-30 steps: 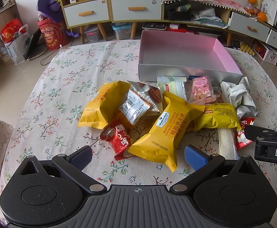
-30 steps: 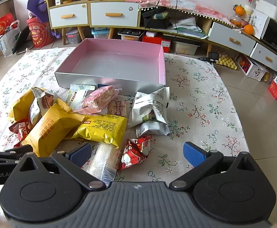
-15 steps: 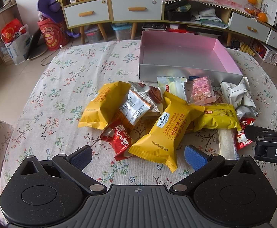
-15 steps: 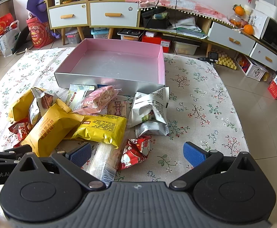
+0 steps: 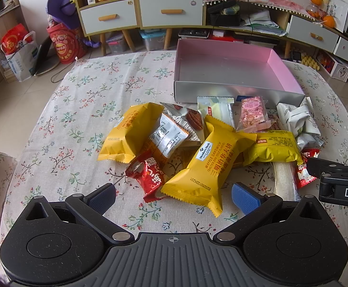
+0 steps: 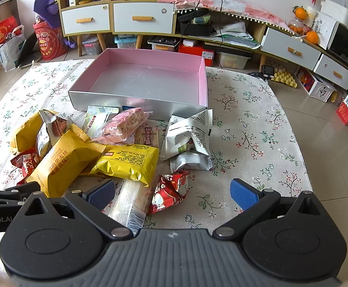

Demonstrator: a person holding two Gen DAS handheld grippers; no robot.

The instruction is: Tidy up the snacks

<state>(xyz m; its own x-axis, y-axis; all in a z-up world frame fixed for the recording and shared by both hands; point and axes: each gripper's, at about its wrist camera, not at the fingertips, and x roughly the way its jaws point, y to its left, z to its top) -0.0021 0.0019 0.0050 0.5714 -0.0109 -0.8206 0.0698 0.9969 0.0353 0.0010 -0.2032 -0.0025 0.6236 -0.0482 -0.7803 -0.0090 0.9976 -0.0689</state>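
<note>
An empty pink-lined silver box (image 5: 233, 91) (image 6: 138, 99) stands at the back of the table. In front of it lies a pile of snack packets: a large yellow waffle packet (image 5: 207, 165) (image 6: 59, 165), another yellow packet (image 5: 131, 129), a yellow bar packet (image 6: 128, 160), a red packet (image 5: 150, 177), a pink packet (image 5: 254, 113) (image 6: 123, 124), white packets (image 6: 188, 136) and a small red packet (image 6: 170, 189). My left gripper (image 5: 171, 195) is open and empty, just short of the yellow waffle packet. My right gripper (image 6: 172, 193) is open and empty over the small red packet.
The table carries a floral cloth (image 5: 83, 110). A clear-wrapped bar (image 6: 131, 203) lies under my right gripper's left finger. Cabinets with drawers (image 5: 171, 12) and floor clutter stand behind the table. The right gripper's body shows at the right edge of the left wrist view (image 5: 341, 184).
</note>
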